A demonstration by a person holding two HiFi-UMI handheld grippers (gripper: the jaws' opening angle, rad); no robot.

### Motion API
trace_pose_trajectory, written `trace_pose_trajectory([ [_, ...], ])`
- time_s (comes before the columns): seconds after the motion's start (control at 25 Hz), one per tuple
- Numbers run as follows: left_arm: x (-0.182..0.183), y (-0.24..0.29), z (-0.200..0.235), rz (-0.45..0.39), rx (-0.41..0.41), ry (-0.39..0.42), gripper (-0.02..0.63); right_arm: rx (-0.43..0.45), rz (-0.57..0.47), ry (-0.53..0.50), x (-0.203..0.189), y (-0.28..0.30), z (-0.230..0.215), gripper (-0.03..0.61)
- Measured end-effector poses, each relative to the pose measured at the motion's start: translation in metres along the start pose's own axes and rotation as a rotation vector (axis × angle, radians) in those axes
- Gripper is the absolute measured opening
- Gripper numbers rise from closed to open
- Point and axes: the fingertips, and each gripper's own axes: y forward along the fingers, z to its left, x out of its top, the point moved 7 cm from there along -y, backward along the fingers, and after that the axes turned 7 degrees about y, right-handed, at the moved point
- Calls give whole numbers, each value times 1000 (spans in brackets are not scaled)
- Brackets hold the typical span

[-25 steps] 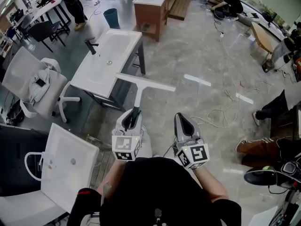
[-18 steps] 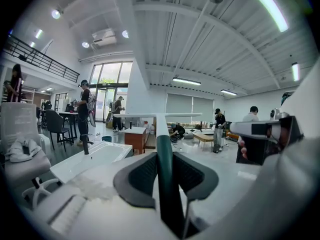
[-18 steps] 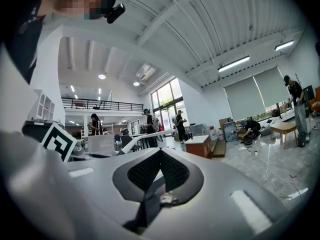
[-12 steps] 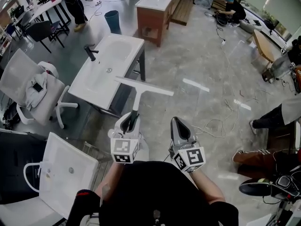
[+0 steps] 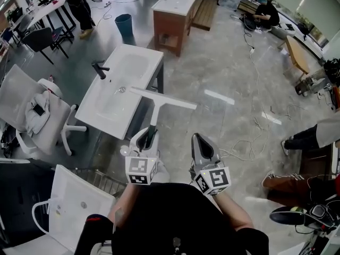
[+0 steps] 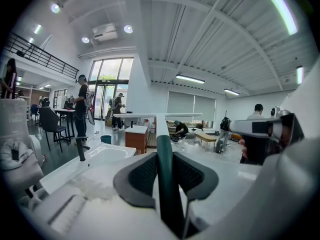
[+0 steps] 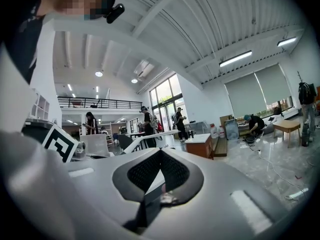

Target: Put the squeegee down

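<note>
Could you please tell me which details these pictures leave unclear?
- Head view: the handle end of the squeegee is hidden inside the closed jaws of the left gripper.
- Left gripper view: the squeegee blade shows edge-on, too thin to tell its rubber strip.
- Right gripper view: the body of the right gripper hides most of the squeegee.
- Head view: the near white basin is cut off by the bottom edge.

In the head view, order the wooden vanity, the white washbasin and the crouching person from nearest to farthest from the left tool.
From the left tool, which grips the squeegee:
1. white washbasin, just ahead, to the left.
2. wooden vanity, farther up the floor, roughly straight ahead.
3. crouching person, far off at the upper right.
</note>
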Motion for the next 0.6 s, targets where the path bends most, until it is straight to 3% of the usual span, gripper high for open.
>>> trace_pose_trajectory([
  [0.6, 10, 46, 86, -20, 6, -4, 104, 6, 3, -36, 3, 94, 18, 2],
])
